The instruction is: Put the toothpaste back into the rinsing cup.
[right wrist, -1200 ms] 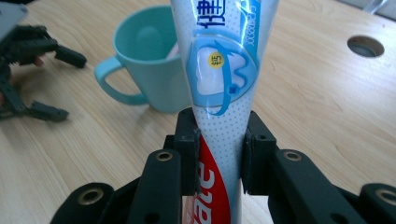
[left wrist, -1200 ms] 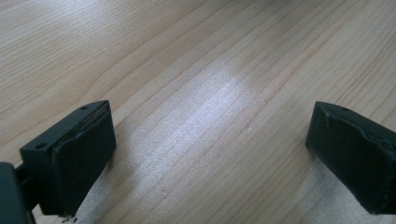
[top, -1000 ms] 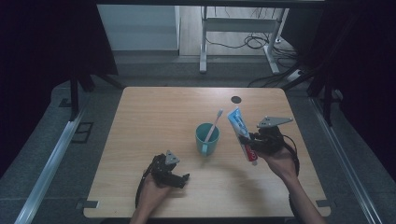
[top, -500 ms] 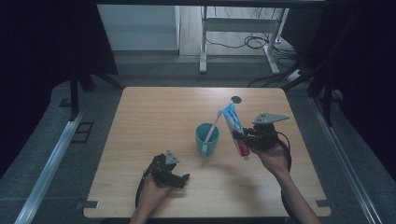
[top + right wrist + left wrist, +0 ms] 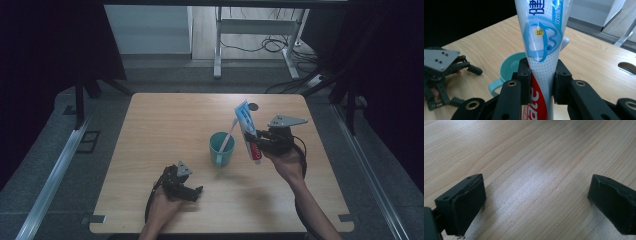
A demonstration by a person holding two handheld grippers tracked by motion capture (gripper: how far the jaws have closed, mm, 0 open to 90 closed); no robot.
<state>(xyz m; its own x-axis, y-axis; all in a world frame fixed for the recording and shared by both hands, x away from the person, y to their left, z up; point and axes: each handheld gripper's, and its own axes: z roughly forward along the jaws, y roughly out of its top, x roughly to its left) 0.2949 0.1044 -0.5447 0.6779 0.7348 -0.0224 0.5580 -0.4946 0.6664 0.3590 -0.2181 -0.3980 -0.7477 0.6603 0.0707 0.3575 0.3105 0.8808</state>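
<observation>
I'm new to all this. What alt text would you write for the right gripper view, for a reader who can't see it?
Two black jaws clamp a toothpaste tube standing upright. Behind it, a teal mug sits on a wooden table, with the other gripper at the left.

From my high view the room is dim, dark at both sides, the table (image 5: 165, 120) evenly lit. My left gripper view catches a pale glare patch on the wood; its jaws look soft.

Overhead view; 2 close claw-mounted views
</observation>
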